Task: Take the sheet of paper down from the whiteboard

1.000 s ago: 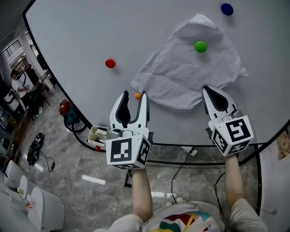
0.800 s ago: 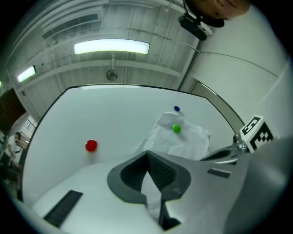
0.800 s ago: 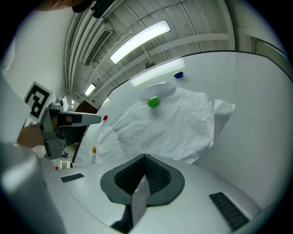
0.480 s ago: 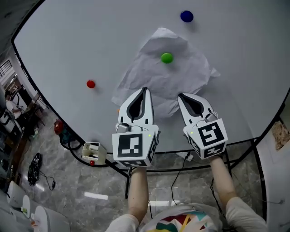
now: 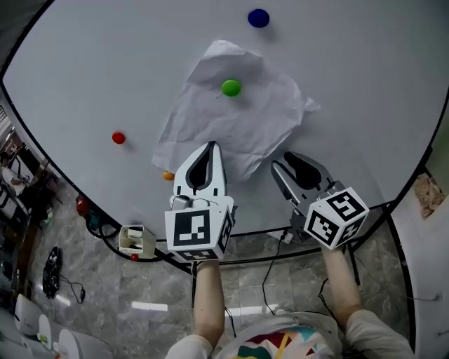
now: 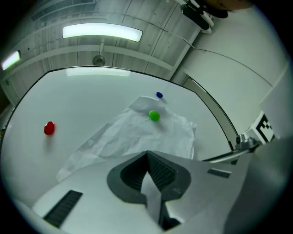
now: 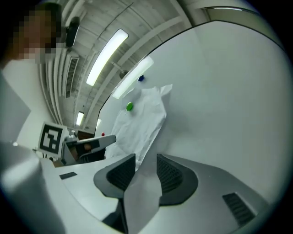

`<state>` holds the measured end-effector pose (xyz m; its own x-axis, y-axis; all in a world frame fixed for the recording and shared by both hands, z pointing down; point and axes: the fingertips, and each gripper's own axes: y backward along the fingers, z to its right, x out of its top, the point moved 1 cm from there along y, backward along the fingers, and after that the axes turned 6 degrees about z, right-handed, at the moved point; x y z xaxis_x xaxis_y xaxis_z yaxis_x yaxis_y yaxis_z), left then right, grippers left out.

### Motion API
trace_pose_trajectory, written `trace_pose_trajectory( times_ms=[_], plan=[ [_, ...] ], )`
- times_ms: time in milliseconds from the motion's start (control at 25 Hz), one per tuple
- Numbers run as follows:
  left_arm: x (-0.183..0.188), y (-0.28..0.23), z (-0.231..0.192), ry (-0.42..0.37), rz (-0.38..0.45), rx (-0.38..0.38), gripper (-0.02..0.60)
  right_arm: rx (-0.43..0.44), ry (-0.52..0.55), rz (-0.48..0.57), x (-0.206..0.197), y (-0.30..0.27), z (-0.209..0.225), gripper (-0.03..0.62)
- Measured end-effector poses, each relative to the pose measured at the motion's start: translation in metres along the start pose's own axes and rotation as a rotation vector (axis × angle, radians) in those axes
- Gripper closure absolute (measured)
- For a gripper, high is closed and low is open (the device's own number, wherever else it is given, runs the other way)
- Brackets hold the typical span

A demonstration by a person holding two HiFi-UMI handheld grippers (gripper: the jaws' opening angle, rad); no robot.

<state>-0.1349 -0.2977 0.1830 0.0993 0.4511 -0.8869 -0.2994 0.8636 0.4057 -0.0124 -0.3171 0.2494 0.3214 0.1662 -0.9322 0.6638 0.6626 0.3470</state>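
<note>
A crumpled white sheet of paper (image 5: 228,126) hangs on the whiteboard (image 5: 105,77), pinned near its top by a green magnet (image 5: 231,87). My left gripper (image 5: 209,146) is shut, and its tip lies over the sheet's lower edge. In the left gripper view (image 6: 147,154) no fold shows between its jaws, so I cannot tell whether it pinches the sheet. My right gripper (image 5: 295,163) hangs just right of and below the sheet's lower right edge. Its jaws are opening, and in the right gripper view (image 7: 146,159) nothing is between them.
A blue magnet (image 5: 258,17) sits above the sheet, a red magnet (image 5: 118,137) to its left and an orange magnet (image 5: 168,175) below its lower left corner. A small box (image 5: 131,239) stands at the board's lower frame. Cables (image 5: 52,263) lie on the tiled floor below.
The left gripper shut and moved from beside the orange magnet to the sheet's lower edge. The right gripper drew back from the sheet's lower right edge, rolled and opened.
</note>
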Motion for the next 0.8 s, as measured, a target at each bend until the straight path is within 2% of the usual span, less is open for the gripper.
trace_pose_trajectory(
  times_ms=[160, 240, 440, 800],
  plan=[
    [0.001, 0.0, 0.002, -0.008, -0.004, -0.009, 0.537, 0.035, -0.122, 0.118, 0.044, 0.007, 0.016, 0.467],
    [0.003, -0.003, 0.005, -0.01, 0.001, -0.015, 0.537, 0.04, -0.141, 0.174, 0.068, 0.009, 0.025, 0.467],
    [0.011, -0.008, 0.014, -0.013, 0.02, -0.038, 0.537, 0.03, -0.059, 0.235, 0.102, 0.008, 0.034, 0.467],
    [0.027, -0.009, 0.031, -0.015, 0.034, -0.062, 0.537, 0.105, -0.004, 0.221, 0.111, 0.004, 0.02, 0.468]
  ],
)
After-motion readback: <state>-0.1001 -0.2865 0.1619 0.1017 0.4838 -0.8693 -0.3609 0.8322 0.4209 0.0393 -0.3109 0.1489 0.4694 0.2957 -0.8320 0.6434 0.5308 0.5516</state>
